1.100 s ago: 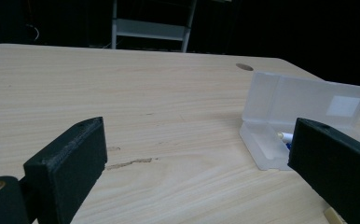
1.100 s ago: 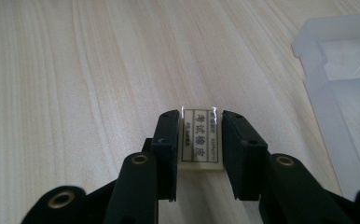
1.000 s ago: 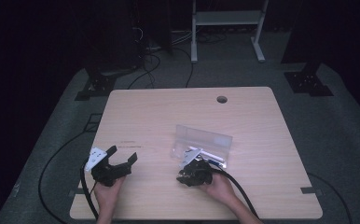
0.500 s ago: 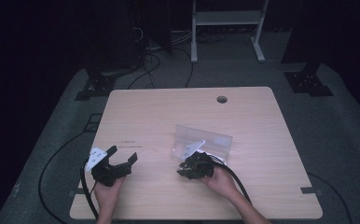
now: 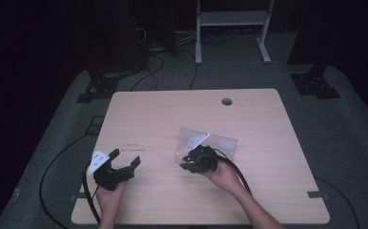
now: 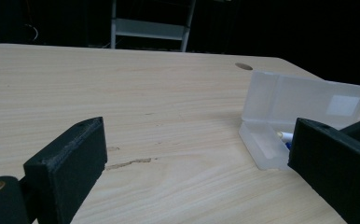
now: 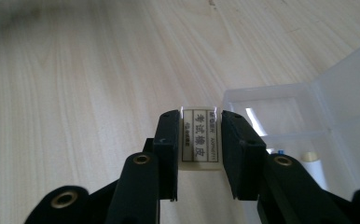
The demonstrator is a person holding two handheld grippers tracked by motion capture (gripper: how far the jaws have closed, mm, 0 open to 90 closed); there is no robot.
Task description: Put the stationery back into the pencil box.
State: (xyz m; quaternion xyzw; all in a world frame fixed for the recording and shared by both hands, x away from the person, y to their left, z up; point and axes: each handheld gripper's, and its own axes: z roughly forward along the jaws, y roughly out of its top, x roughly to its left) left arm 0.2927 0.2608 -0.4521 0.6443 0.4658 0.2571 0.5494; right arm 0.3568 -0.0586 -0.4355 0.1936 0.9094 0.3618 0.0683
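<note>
Eraser (image 7: 199,138) is clamped between my right gripper's (image 5: 197,160) jaws, held above the table (image 5: 172,114) at the near left edge of the open plastic case (image 7: 304,116). A pen (image 7: 314,169) lies inside that case. My left gripper (image 5: 117,168) sits well left of the case, jaws wide apart with nothing between them.

Left gripper (image 5: 124,163) held low at the near left, jaws spread wide with nothing between, right gripper (image 7: 199,140) raised off the surface, jaws clamped on a small block, forearms entering from the bottom edge.
</note>
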